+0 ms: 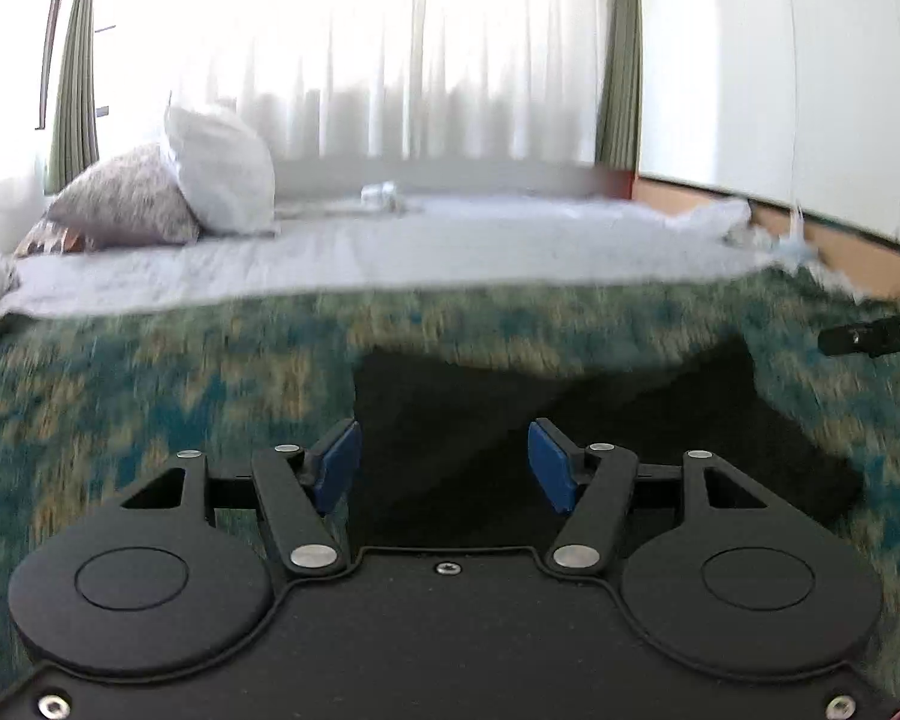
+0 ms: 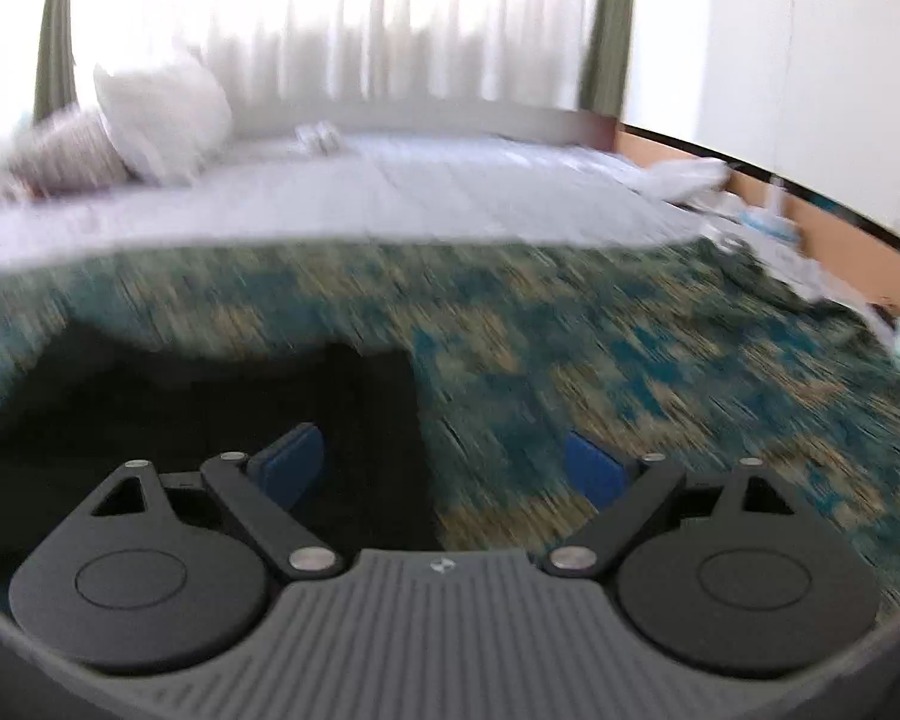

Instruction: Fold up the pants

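Observation:
Black pants (image 1: 600, 438) lie folded flat on a teal and tan patterned blanket (image 1: 150, 396). My left gripper (image 1: 444, 465) is open and empty, just above the near left part of the pants. In the right wrist view the pants (image 2: 210, 408) fill the lower left. My right gripper (image 2: 444, 474) is open and empty, over the pants' right edge, with its right pad (image 2: 594, 474) over the blanket (image 2: 630, 372). Both views are motion-blurred. The tip of the other gripper (image 1: 876, 336) shows at the right edge of the left wrist view.
The blanket lies on a bed with a white sheet (image 1: 390, 252). A white pillow (image 1: 222, 171) and a patterned pillow (image 1: 126, 198) sit at the far left. Curtains (image 1: 390, 48) and a white wall (image 1: 780, 60) stand behind. Crumpled white items (image 2: 768, 222) lie at the bed's right edge.

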Demonstrator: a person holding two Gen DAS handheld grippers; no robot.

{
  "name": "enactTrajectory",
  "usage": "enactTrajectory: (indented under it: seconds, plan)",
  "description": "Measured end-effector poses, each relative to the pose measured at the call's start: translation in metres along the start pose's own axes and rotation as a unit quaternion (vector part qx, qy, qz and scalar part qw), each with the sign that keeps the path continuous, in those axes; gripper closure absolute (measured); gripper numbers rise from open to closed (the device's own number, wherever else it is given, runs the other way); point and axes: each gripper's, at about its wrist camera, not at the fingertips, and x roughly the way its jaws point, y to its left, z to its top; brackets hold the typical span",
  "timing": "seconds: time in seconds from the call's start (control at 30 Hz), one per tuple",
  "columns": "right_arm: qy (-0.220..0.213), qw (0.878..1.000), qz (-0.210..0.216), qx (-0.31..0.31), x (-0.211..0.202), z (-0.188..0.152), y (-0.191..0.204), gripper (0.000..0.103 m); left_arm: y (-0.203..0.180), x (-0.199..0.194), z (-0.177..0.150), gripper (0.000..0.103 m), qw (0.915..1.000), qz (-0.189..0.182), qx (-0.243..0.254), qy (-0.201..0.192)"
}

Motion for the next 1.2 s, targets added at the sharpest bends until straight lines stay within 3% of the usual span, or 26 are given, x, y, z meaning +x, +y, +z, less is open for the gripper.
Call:
enactTrajectory:
  seconds: [0.03,0.1,0.23,0.27,0.33,0.37,0.5,0.6,0.83,1.03,1.13,1.17,1.2]
  plan:
    - [0.002,1.000,0.012,0.002,0.010,0.010,0.004,0.008,0.004,0.011,0.010,0.051,1.0000,-0.005,-0.004,0.003]
    - [0.011,1.000,0.021,0.005,0.034,0.020,0.013,0.008,0.013,0.041,0.028,0.089,0.9989,-0.025,-0.024,0.031]
    - [0.045,0.998,0.034,0.014,0.082,0.019,0.030,0.010,0.024,0.104,0.040,0.089,0.9912,-0.059,-0.065,0.099]
    - [0.055,0.998,0.039,0.018,0.093,0.015,0.032,0.017,0.024,0.120,0.039,0.090,0.9902,-0.057,-0.060,0.113]
    - [0.060,0.997,0.046,0.025,0.104,0.007,0.035,0.039,0.022,0.147,0.035,0.092,0.9897,-0.037,-0.040,0.132]
    - [0.057,0.997,0.047,0.032,0.107,0.003,0.035,0.058,0.022,0.157,0.030,0.093,0.9899,-0.023,-0.036,0.135]
    - [0.005,1.000,0.003,0.018,0.096,-0.008,0.034,0.063,0.039,0.184,0.021,0.099,0.9861,0.016,-0.079,0.145]
    - [-0.019,1.000,-0.017,-0.002,0.093,-0.013,0.030,0.063,0.051,0.192,0.017,0.099,0.9830,0.010,-0.115,0.143]
    - [-0.002,0.998,-0.042,-0.056,0.121,-0.029,0.041,0.056,0.038,0.195,0.012,0.099,0.9883,0.031,-0.074,0.129]
    - [-0.002,0.996,-0.064,-0.069,0.114,-0.024,0.045,0.028,0.038,0.178,0.021,0.097,0.9869,0.029,-0.091,0.130]
    - [-0.021,0.997,-0.051,-0.059,0.096,-0.022,0.040,0.020,0.029,0.154,0.025,0.073,0.9910,0.025,-0.069,0.112]
    - [-0.030,0.997,-0.043,-0.055,0.089,-0.021,0.039,0.017,0.025,0.145,0.027,0.061,0.9920,0.033,-0.060,0.106]
    - [-0.036,0.997,-0.037,-0.053,0.082,-0.020,0.039,0.015,0.022,0.137,0.028,0.059,0.9929,0.040,-0.052,0.100]
